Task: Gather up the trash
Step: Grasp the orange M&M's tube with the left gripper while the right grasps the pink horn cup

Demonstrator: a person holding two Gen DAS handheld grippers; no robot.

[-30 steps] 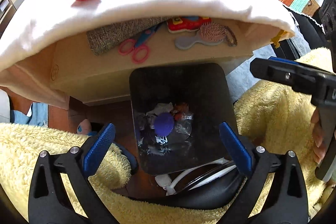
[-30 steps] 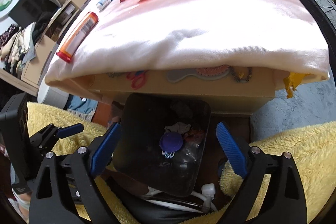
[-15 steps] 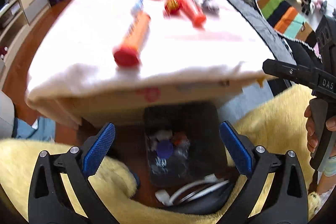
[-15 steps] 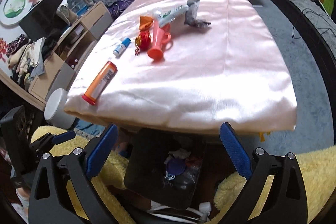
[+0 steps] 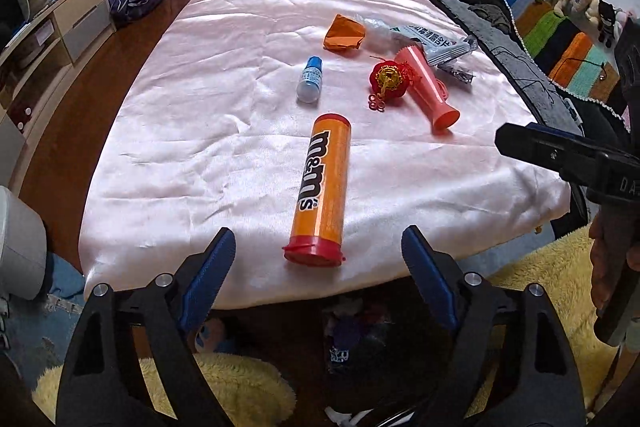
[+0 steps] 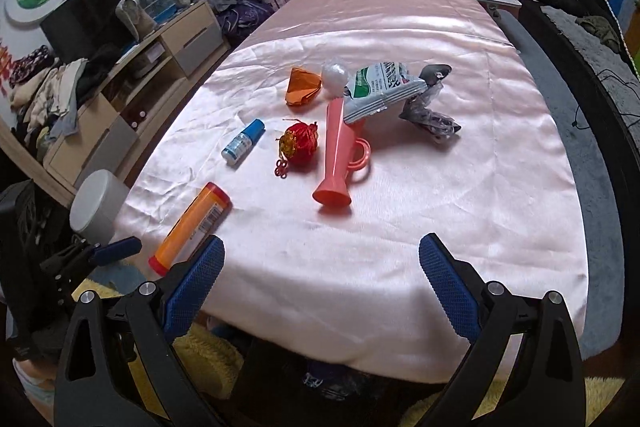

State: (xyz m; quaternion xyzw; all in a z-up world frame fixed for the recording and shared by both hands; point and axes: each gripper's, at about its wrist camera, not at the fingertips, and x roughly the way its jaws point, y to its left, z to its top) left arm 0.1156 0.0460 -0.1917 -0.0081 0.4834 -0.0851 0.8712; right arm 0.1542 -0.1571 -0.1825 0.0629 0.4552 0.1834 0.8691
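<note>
An orange m&m's tube (image 5: 322, 189) with a red cap lies on the pink-covered table (image 5: 224, 147), just ahead of my open, empty left gripper (image 5: 318, 253). Farther back lie a small blue-capped bottle (image 5: 309, 83), a red ornament (image 5: 386, 81), a pink toy horn (image 5: 428, 87), orange crumpled paper (image 5: 344, 37) and a white-green wrapper (image 5: 432, 41). My right gripper (image 6: 320, 257) is open and empty over the table's near edge; the tube (image 6: 191, 227) lies to its left, the horn (image 6: 338, 157) and wrapper (image 6: 380, 89) ahead. The dark trash bin (image 5: 360, 339) sits below the table edge, mostly hidden.
A crumpled dark plastic piece (image 6: 434, 115) lies right of the wrapper. A grey cylinder (image 6: 98, 207) stands left of the table. Drawers and clutter line the left wall (image 6: 120, 67). A dark sofa (image 6: 592, 75) runs along the right. Yellow fleece (image 5: 540, 275) covers the near ground.
Both grippers have risen and tilted up from over the trash bin under the table to face the tabletop. Both stayed open and empty.
</note>
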